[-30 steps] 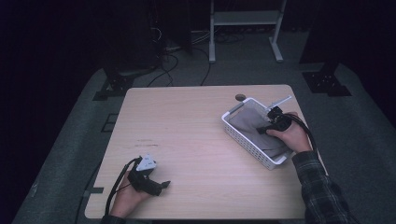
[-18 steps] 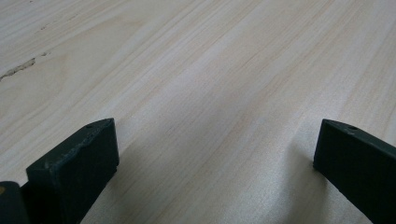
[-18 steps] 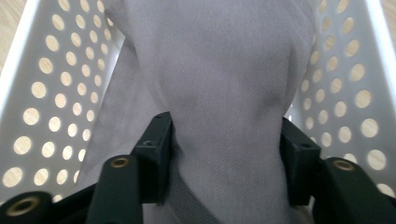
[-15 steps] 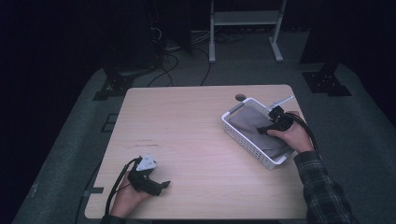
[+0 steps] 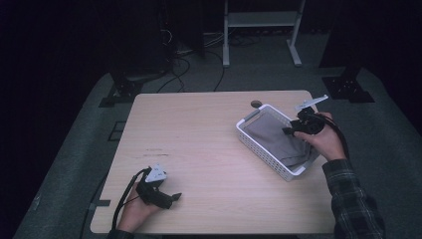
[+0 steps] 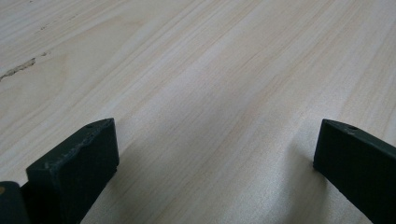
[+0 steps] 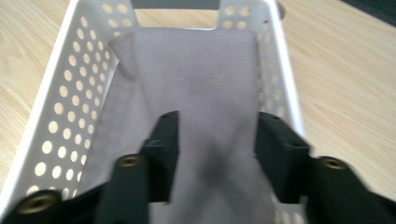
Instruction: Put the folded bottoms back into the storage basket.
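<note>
Two hand-held grippers work at one pale wooden counter [image 5: 209, 149]. The right hand-held gripper [image 7: 215, 154] hangs over the near right end of a white perforated basket [image 5: 259, 149], which sits at the counter's right side, slanted, with its near right corner close to the counter's right edge. A grey cloth [image 7: 196, 93] lies flat along the basket floor, reaching the far wall with the handle slot. The right jaws have just been closing somewhat, yet they stand apart above the cloth with nothing pinched between them. The left hand-held gripper [image 6: 215, 154] rests low over bare wood near the counter's near left edge, jaws spread wide and empty. Between the two hands the whole middle and far left of the counter is open wood; a small round hole [image 5: 256, 104] sits just beyond the basket's far corner.
</note>
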Tool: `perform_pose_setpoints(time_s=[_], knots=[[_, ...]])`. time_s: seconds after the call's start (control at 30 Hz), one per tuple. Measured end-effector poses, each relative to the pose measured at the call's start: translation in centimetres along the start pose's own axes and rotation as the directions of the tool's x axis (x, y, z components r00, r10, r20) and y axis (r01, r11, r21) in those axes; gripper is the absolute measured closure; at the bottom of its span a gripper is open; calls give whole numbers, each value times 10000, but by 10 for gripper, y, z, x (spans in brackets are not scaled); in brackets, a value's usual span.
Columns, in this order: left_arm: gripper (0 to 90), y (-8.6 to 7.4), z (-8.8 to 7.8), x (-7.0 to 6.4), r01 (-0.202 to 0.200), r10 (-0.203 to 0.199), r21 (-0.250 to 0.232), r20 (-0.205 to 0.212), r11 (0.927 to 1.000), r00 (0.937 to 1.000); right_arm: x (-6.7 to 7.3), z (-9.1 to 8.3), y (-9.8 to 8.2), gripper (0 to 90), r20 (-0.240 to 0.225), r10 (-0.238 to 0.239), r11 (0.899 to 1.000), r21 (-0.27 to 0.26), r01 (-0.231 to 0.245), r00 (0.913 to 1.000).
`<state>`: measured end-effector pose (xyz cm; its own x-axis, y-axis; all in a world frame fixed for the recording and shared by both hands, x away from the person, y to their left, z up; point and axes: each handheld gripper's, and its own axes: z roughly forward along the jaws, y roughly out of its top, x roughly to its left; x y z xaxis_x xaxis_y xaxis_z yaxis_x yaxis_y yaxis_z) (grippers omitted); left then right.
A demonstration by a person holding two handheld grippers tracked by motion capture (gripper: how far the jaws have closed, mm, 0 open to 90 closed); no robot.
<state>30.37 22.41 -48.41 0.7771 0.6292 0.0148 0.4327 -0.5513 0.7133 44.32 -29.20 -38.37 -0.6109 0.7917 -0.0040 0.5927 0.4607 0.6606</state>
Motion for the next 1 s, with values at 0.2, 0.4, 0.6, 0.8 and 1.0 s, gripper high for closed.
perform_pose_setpoints(time_s=[0.2,0.4,0.6,0.8,1.0], knots=[[0,0,0,0,0,0,0,-1,10000,10000,-13,-14,-7,892,51,312,9995,26,-312,9995],[0,0,0,0,-1,1,2,0,10000,10000,-27,-24,-16,895,318,741,9971,124,-746,9967],[0,0,0,0,-3,3,3,-1,10000,10000,-44,-32,-33,895,707,1211,9925,97,-1221,9901],[0,0,0,0,-2,2,4,0,10000,10000,-56,-32,-51,895,853,1477,9879,342,-1510,9853],[0,0,0,0,1,-1,-1,-1,10000,10000,-60,-32,-64,896,734,1630,9853,403,-1662,9839]])
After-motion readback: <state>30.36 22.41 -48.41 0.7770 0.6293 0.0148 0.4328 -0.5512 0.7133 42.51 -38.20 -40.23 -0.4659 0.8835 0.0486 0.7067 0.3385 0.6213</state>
